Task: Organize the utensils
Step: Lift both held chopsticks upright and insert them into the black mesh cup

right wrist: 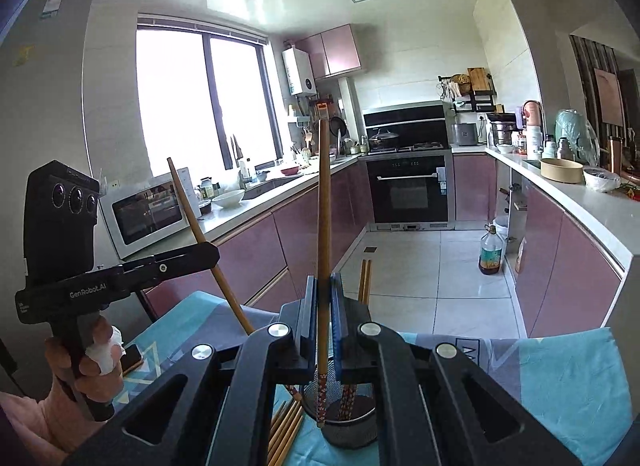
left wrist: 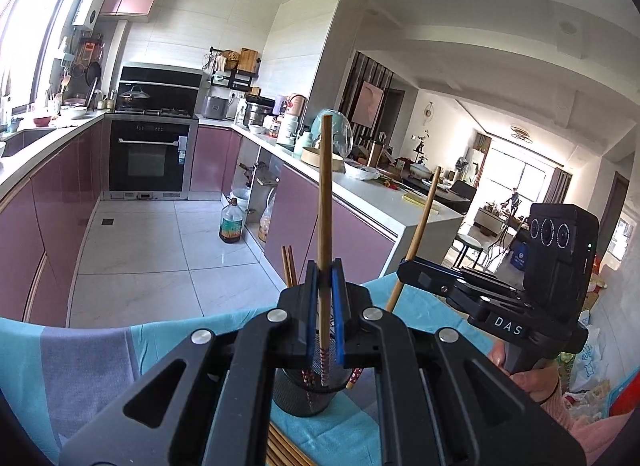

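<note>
My left gripper (left wrist: 325,266) is shut on a wooden chopstick (left wrist: 325,193) held nearly upright. Its patterned lower end hangs at the mouth of a black mesh holder (left wrist: 298,398). My right gripper (right wrist: 323,280) is shut on a second chopstick (right wrist: 323,205), upright too, with its tip over the same holder (right wrist: 352,432). Each view shows the other gripper off to the side: the right gripper (left wrist: 404,266) with its slanting chopstick (left wrist: 418,238), the left gripper (right wrist: 214,252) with its own chopstick (right wrist: 200,231). Two chopsticks (right wrist: 365,280) stand in the holder. Loose chopsticks (right wrist: 286,432) lie beside it.
The holder stands on a table under a turquoise and grey cloth (right wrist: 560,378). A phone (right wrist: 132,358) lies on the cloth at the left. Beyond are tiled floor, pink kitchen cabinets (right wrist: 568,266), an oven (right wrist: 408,189) and an oil bottle (right wrist: 491,252) on the floor.
</note>
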### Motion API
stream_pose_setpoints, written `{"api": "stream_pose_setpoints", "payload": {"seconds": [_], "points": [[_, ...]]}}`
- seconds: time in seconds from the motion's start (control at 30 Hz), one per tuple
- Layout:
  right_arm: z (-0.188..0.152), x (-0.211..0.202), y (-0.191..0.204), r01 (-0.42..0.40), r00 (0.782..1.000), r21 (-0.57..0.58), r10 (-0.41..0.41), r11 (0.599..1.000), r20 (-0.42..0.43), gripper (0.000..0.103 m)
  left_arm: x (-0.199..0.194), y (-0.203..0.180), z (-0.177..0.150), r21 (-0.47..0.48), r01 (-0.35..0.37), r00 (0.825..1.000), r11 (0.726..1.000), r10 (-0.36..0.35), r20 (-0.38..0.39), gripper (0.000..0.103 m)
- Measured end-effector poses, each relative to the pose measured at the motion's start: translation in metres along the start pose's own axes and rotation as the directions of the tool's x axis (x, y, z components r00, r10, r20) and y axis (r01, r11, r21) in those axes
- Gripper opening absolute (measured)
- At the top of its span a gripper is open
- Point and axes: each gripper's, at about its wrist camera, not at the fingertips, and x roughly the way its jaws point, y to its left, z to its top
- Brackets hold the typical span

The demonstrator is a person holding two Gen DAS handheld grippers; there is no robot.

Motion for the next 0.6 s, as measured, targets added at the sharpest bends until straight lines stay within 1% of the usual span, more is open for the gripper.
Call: {"api": "stream_pose_setpoints", "payload": {"seconds": [0.13, 0.23, 0.37, 0.5, 0.6], "points": [[0.002, 0.01, -0.007, 0.026, 1.0, -0.002, -0.026, 1.0, -0.004, 0.005, 0.006, -0.009, 0.003, 0.031, -0.017, 1.0, 0.999, 0.018, -0.007, 0.007], [-0.002, 0.017, -0.007, 0.037, 0.999, -0.003, -0.037, 0.999, -0.019, 0.005, 0.017, -0.015, 0.002, 0.062, -0.045, 0.999, 0.997, 0.047, -0.026, 0.007], [-0.007, 0.029, -0.009, 0.051, 0.998, -0.006, -0.051, 0.999, -0.047, 0.005, 0.033, -0.018, -0.006, 0.079, -0.066, 0.995, 0.995, 0.072, -0.072, 0.007], [-0.016, 0.041, -0.011, 0.052, 0.994, 0.003, -0.051, 0.999, -0.091, 0.005, 0.048, -0.014, -0.012, 0.074, -0.068, 0.99, 0.995, 0.076, -0.122, 0.007], [-0.022, 0.049, -0.014, 0.047, 0.991, 0.014, -0.045, 0.999, -0.128, 0.005, 0.059, -0.01, -0.022, 0.073, -0.071, 0.984, 0.995, 0.082, -0.159, 0.007]]}}
